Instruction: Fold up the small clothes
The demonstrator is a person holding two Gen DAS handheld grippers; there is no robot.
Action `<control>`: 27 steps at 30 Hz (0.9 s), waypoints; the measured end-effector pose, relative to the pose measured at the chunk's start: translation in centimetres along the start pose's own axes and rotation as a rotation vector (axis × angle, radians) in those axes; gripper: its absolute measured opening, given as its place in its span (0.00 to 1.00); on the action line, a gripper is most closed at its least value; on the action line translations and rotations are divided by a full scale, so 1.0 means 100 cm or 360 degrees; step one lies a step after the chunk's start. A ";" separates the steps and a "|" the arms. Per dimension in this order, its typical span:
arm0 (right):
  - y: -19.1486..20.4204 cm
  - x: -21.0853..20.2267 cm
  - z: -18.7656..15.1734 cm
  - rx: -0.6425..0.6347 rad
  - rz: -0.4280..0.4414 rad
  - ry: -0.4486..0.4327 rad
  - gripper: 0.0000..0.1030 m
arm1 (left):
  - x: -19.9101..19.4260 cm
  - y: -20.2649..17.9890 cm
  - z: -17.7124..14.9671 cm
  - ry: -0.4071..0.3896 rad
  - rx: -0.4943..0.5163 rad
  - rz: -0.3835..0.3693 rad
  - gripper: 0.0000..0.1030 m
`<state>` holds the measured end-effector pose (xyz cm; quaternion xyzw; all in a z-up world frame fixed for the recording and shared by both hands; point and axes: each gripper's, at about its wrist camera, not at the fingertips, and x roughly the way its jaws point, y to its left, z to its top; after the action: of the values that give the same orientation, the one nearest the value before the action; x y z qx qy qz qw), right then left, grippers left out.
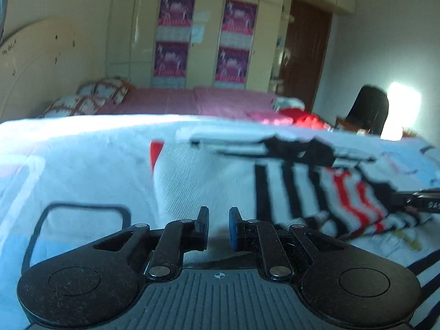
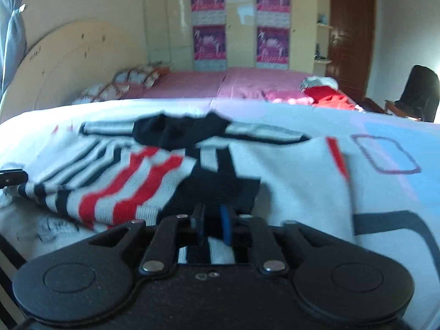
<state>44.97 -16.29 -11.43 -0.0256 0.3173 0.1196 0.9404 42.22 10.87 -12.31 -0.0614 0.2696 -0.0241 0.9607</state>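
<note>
A small knit sweater (image 1: 316,189), white with black and red stripes and a black collar, lies on a white printed sheet (image 1: 82,159). My left gripper (image 1: 218,228) sits low at the sweater's plain white part, its jaws a narrow gap apart with white cloth between them. The right gripper shows at the right edge of the left wrist view (image 1: 420,198). In the right wrist view my right gripper (image 2: 211,225) is closed on the sweater's striped edge (image 2: 123,192); striped cloth passes between its fingers. The left gripper's tip shows at that view's left edge (image 2: 11,177).
Beyond the sheet lies a pink bed (image 2: 220,82) with patterned pillows (image 2: 132,78) and a red and pink heap of clothes (image 2: 327,96). A wardrobe with pink posters (image 2: 239,19), a brown door (image 2: 352,27) and a dark chair (image 2: 420,93) stand behind.
</note>
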 end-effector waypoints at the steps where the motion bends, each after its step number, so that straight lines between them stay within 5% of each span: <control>1: 0.001 -0.004 0.003 0.0022 0.0044 -0.0041 0.19 | -0.002 -0.005 0.005 -0.0022 -0.0006 -0.0030 0.13; 7: 0.045 0.010 0.005 -0.0125 0.0270 0.0004 0.16 | 0.028 -0.051 0.001 0.0092 0.0112 -0.0160 0.13; 10: 0.044 0.021 -0.008 -0.0210 0.0178 0.0061 0.16 | 0.033 -0.045 -0.018 0.0114 0.0144 -0.0110 0.13; 12: 0.029 0.018 -0.007 -0.0153 0.0138 0.0064 0.15 | 0.028 -0.030 -0.015 0.0129 0.0094 -0.0063 0.33; 14: 0.015 0.015 0.000 -0.0077 0.0112 0.0058 0.15 | 0.022 -0.020 -0.007 0.0083 0.0073 0.0035 0.38; 17: 0.007 0.021 0.017 0.0044 0.0163 -0.0029 0.16 | 0.029 -0.014 0.015 0.0050 -0.0016 -0.0030 0.38; 20: 0.024 0.048 0.029 0.0033 0.0203 0.0002 0.16 | 0.054 -0.042 0.033 0.0072 0.0082 -0.0087 0.38; 24: 0.034 0.071 0.022 -0.0041 0.0167 0.0075 0.12 | 0.095 -0.070 0.022 0.0265 0.0219 -0.0068 0.41; 27: 0.019 0.054 0.024 -0.0004 0.0097 0.0051 0.16 | 0.087 -0.064 0.018 0.0211 0.0194 -0.0096 0.42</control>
<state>50.12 -13.05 -12.72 -0.0188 0.3327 0.1482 0.9311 50.46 4.03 -14.42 -0.0093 0.3288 -0.0733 0.9415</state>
